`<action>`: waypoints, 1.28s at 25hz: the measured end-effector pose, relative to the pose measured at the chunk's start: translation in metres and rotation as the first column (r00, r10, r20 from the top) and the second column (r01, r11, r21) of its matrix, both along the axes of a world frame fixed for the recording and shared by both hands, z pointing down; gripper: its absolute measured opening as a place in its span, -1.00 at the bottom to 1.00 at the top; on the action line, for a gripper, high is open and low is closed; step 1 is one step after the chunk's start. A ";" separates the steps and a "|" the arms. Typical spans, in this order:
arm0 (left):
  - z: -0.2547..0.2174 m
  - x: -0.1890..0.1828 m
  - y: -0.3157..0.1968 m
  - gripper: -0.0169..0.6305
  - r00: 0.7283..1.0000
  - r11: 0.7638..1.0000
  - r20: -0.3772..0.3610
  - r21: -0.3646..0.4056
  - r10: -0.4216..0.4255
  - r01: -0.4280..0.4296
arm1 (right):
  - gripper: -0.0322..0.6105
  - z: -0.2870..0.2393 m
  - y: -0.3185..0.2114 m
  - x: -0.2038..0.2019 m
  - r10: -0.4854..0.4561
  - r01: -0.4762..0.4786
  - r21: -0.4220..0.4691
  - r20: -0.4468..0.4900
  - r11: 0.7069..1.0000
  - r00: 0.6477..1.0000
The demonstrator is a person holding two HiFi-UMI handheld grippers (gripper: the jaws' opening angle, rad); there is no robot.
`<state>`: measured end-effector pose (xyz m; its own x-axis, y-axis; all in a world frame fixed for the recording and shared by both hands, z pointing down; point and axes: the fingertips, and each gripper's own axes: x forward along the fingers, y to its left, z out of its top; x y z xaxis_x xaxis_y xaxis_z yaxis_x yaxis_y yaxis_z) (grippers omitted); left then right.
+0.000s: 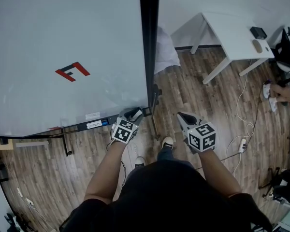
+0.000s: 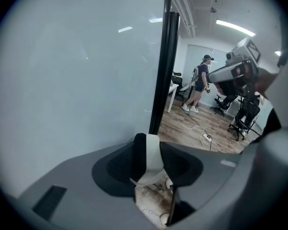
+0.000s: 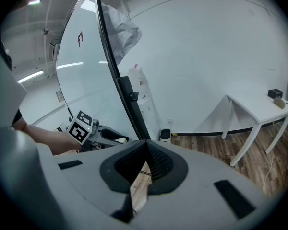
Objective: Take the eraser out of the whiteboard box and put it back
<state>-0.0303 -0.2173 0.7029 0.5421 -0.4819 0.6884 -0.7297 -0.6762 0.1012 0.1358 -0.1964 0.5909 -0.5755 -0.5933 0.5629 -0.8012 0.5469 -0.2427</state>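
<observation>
Two grippers are in view, both held low in front of the person. Far left: whiteboard with a red mark, and a dark tray along its bottom edge. Left gripper sits at the board's lower right corner, by the tray's right end. Its jaws are clamped on the eraser, a white block with a black side that fills the gap, both pads against it. Cannot tell whether the eraser touches the tray. Right gripper hangs over the wood floor, apart from the board, jaws together at the tips with nothing between them. Far right: white surface on legs.
</observation>
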 end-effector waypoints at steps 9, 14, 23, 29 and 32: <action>0.000 0.001 0.001 -0.45 1.000 1.000 0.001 0.009 -0.001 0.001 | -0.91 -0.001 0.002 0.000 -0.002 0.002 0.002 -0.001 1.000 1.000; -0.002 0.001 0.000 -0.45 1.000 1.000 0.006 -0.002 0.004 -0.004 | -0.91 -0.002 0.004 -0.001 0.000 0.000 0.003 0.000 1.000 1.000; -0.019 0.000 0.002 -0.45 1.000 0.999 0.000 0.034 0.003 -0.003 | -0.91 -0.007 0.009 -0.004 -0.004 0.004 0.012 0.002 1.000 1.000; -0.037 -0.003 0.002 -0.46 0.998 0.999 -0.056 0.044 -0.028 0.030 | -0.91 -0.013 0.011 -0.012 -0.012 0.012 0.024 0.009 1.000 1.000; -0.048 -0.004 0.002 -0.46 0.997 0.998 -0.069 0.062 -0.028 0.032 | -0.91 -0.016 0.013 -0.016 -0.020 0.020 0.032 0.009 0.999 1.000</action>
<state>-0.0339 -0.2150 0.6546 0.5715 -0.5396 0.6183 -0.7425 -0.6607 0.1097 0.1201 -0.1832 0.5747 -0.5924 -0.5992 0.5385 -0.7879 0.5704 -0.2320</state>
